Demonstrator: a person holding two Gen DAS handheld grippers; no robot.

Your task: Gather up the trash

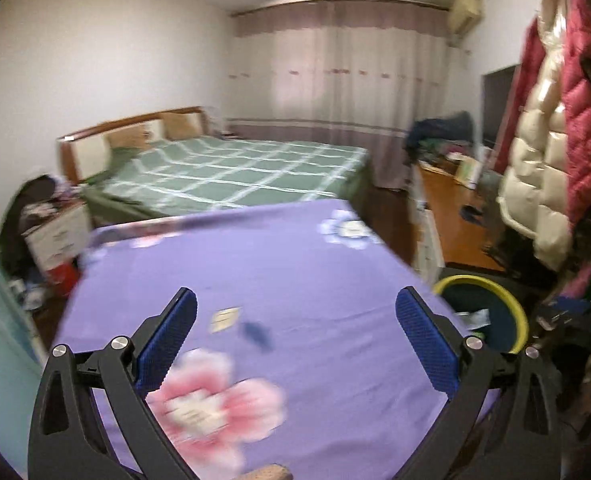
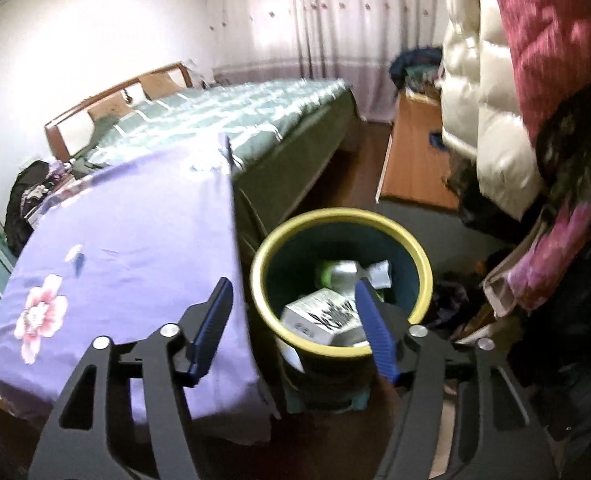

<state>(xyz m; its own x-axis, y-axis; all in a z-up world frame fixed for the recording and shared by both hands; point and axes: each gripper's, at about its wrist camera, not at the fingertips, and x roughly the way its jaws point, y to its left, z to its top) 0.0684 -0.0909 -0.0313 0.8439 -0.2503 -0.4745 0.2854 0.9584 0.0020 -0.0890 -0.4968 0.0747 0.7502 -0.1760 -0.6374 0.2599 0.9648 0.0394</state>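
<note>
A yellow-rimmed dark bin (image 2: 337,216) stands on the floor to the right of a table with a purple flowered cloth (image 2: 135,240). In the bin lie a white box with black print (image 2: 319,316) and other white and green wrappers (image 2: 347,270). My right gripper (image 2: 295,320) is open and empty, above the bin's near rim. My left gripper (image 1: 295,340) is open and empty above the purple cloth (image 1: 275,272). A small pale wrapper (image 1: 224,319) and a dark blue scrap (image 1: 257,334) lie on the cloth between its fingers. The bin also shows in the left wrist view (image 1: 511,300), at the right.
A bed with a green checked cover (image 1: 235,168) stands behind the table. A cream puffer jacket (image 1: 535,168) and a red jacket (image 1: 575,92) hang at the right. A wooden desk (image 1: 451,216) with clutter is beyond the bin. A cluttered nightstand (image 1: 55,232) stands at the left.
</note>
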